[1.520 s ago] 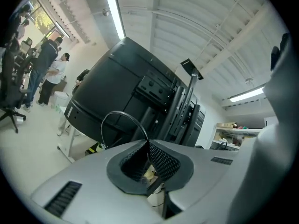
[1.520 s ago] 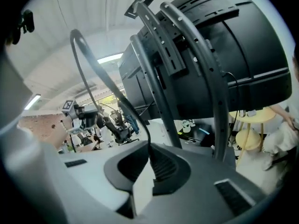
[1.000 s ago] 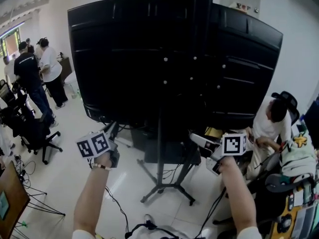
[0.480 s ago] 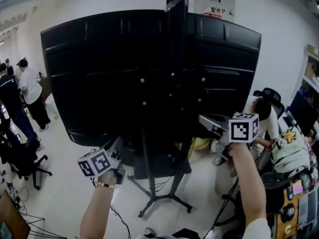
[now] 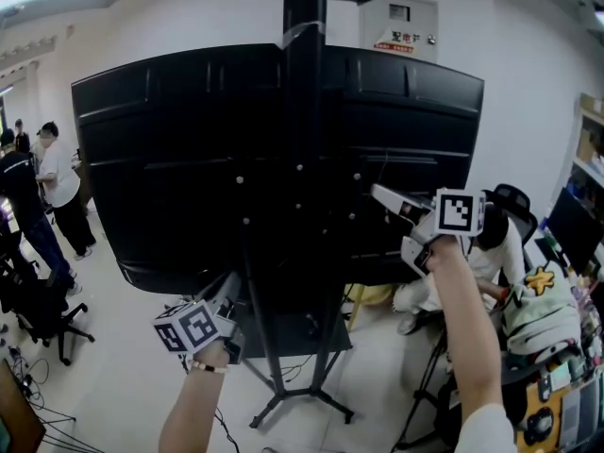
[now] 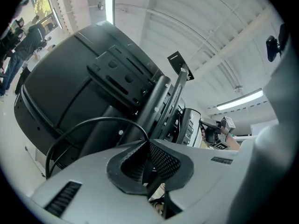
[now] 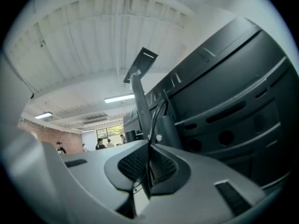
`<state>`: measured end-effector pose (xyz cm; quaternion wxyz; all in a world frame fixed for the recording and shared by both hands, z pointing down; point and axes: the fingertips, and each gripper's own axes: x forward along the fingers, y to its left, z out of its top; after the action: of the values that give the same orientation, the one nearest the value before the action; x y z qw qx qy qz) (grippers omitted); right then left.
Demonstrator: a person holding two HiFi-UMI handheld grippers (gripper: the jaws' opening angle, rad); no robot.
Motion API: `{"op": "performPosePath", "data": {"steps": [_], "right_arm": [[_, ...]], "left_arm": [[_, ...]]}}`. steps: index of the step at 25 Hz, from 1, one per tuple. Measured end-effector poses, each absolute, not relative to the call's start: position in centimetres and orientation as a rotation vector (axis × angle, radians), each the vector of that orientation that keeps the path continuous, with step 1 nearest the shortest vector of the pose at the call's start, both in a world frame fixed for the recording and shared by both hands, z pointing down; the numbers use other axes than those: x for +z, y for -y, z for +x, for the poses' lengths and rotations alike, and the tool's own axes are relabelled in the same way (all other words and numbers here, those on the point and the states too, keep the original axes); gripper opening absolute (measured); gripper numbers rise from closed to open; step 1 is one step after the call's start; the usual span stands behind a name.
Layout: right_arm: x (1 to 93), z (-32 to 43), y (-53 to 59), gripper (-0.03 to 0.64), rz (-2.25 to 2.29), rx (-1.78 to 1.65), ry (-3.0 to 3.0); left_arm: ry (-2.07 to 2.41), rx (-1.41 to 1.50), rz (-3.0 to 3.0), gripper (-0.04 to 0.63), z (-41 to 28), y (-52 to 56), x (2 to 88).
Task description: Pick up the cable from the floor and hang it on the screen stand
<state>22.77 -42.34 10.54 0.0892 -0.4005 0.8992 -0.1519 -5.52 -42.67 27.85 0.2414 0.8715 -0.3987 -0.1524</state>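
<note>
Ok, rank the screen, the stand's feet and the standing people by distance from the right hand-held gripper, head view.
1. Screen, just beside the right hand-held gripper.
2. Stand's feet, on the floor below.
3. Standing people, far left.

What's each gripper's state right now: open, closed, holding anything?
Left gripper: closed on the cable.
Right gripper: closed on the cable.

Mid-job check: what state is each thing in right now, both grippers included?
Left gripper: shut on thin black cable.
Right gripper: shut on the same cable.
Thin black cable: held by both grippers, not yet hung.
Large black screen: mounted, back towards camera.
Black metal screen stand: upright, carrying the screen.
</note>
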Motion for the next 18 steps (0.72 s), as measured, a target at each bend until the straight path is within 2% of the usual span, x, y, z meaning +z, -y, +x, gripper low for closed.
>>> {"op": "performPosePath", "data": {"steps": [4,14,18], "right_arm": [[11.4,24.1,43.5,0.02,-1.104,-0.541,-2.652],[18.4,26.6,45.4,0.028,-1.249,-0.547,-2.743],[19.8,27.0,45.8,0.038,-1.316,-0.481,-2.765]], "left_arm": [[1.136,-0.385,2.376,0.018,-4.1,42.3,28.9],[1.096,-0.181,2.335,0.021,3.0,40.9,36.8],[0.997,-0.121,2.326,0.048,6.3,39.9,38.9]]}}
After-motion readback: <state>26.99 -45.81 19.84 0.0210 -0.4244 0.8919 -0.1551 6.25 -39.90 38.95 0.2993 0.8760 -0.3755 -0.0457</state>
